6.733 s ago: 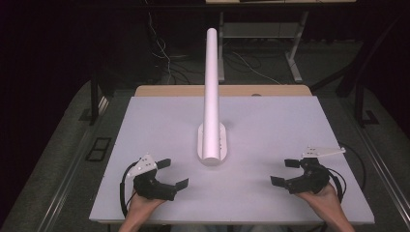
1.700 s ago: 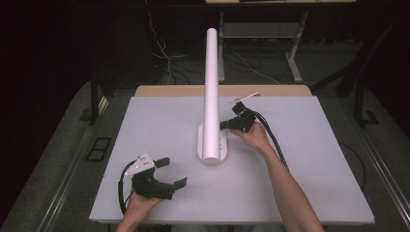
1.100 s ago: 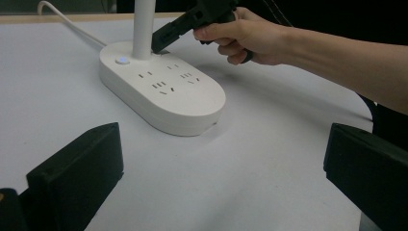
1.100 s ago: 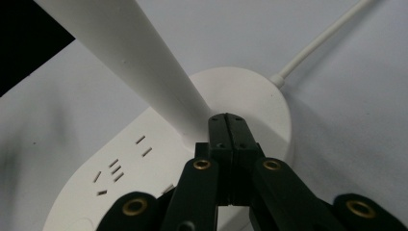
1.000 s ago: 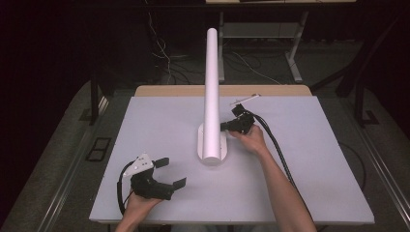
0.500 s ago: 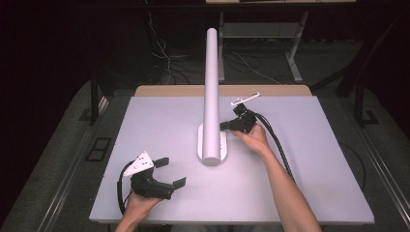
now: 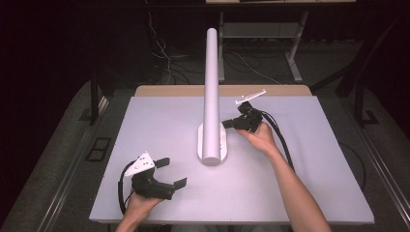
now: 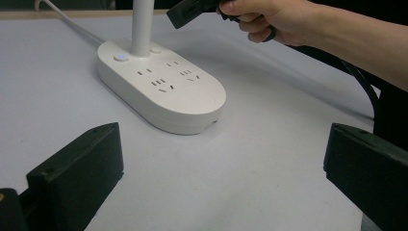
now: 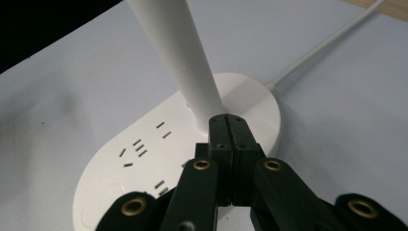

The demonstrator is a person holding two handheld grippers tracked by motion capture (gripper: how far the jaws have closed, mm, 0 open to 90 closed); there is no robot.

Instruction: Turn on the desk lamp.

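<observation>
Lamp base [image 7: 211, 145] sits mid-worktop [image 7: 314, 193], white oval with sockets, its post [image 7: 211, 87] rising upright. Your right gripper [image 7: 227, 124] hovers just beside the post, above the base's right edge, jaws clenched on nothing. Your left gripper [image 7: 173, 172] rests near the front edge, jaws released, well apart from the base.
</observation>
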